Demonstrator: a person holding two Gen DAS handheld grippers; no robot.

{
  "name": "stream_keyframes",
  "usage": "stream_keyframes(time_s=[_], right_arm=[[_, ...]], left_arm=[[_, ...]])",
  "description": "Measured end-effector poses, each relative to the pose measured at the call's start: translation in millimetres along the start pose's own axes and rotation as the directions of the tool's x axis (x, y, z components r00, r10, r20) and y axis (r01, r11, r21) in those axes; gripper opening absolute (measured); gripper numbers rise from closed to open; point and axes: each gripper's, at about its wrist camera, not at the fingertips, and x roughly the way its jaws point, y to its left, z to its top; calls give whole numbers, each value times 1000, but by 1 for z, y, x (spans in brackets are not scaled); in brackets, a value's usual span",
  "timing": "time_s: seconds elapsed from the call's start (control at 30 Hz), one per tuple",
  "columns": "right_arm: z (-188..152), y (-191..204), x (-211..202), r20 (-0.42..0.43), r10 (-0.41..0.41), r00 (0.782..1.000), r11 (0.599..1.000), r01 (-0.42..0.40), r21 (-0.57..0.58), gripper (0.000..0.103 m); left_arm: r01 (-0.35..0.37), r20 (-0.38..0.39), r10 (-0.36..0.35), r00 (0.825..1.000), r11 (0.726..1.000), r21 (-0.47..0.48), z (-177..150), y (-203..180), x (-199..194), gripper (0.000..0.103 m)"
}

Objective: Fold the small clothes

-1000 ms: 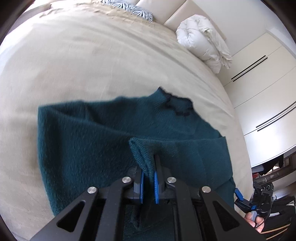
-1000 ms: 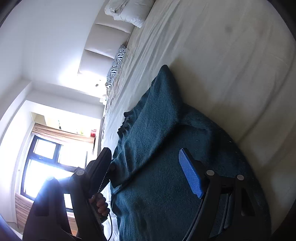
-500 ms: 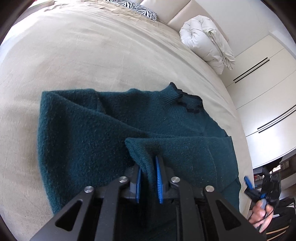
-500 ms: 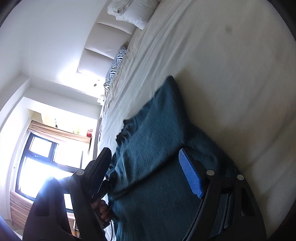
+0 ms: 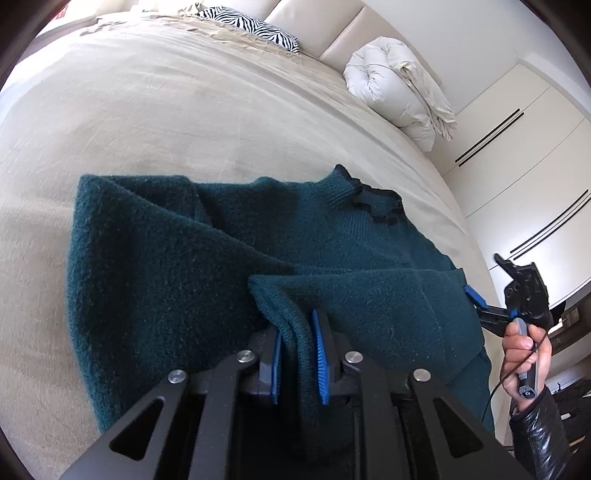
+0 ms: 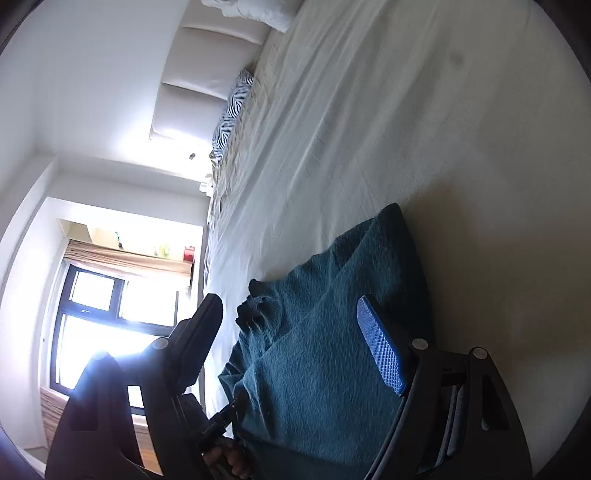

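Note:
A dark teal knit sweater (image 5: pixel 166 280) with a black-trimmed collar (image 5: pixel 376 201) lies on the beige bed (image 5: pixel 184 110). Its near part is folded over. My left gripper (image 5: pixel 299 354) is shut on a fold of the sweater's edge, pinched between its blue pads. My right gripper (image 6: pixel 295 332) is open and empty, its jaws wide apart over the sweater's right side (image 6: pixel 325 369). It also shows in the left wrist view (image 5: pixel 480 299), held in a hand at the sweater's right edge.
A rolled white duvet (image 5: pixel 399 88) and a zebra-print pillow (image 5: pixel 251 26) lie at the head of the bed by a padded headboard (image 5: pixel 351 40). White wardrobe doors (image 5: pixel 535 166) stand to the right. A bright window (image 6: pixel 103 325) shows in the right wrist view.
My left gripper has carried the pinched sweater fold forward, and the sweater now lies flatter. My right gripper stays open and has shifted a little along the sweater's right side.

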Motion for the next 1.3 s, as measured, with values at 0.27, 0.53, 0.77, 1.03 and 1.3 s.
stream_keyframes(time_s=[0.27,0.53,0.77,1.03,1.3], right_arm=[[-26,-14,-12,-57,53,997,998,-55,-34,73],[-76,-25,-66,-36,61,997,997,-63,-43,75],[-129,-7,-131,30,34,999,989,-29,-143,76],[-199,-17,-180,59,-21,998,981,32,-190,76],[-242,-29,-245,95,-108,990,960,129,-248,76]], left_arm=[[2,15,-2,1000,1000,4,-2,-3,2,18],[12,18,-11,1000,999,-53,-6,4,-26,35],[-21,146,39,989,993,-119,-59,20,-133,79],[-53,21,57,998,986,-160,-174,26,-168,79],[-14,-49,7,999,990,-141,-221,9,-190,70]])
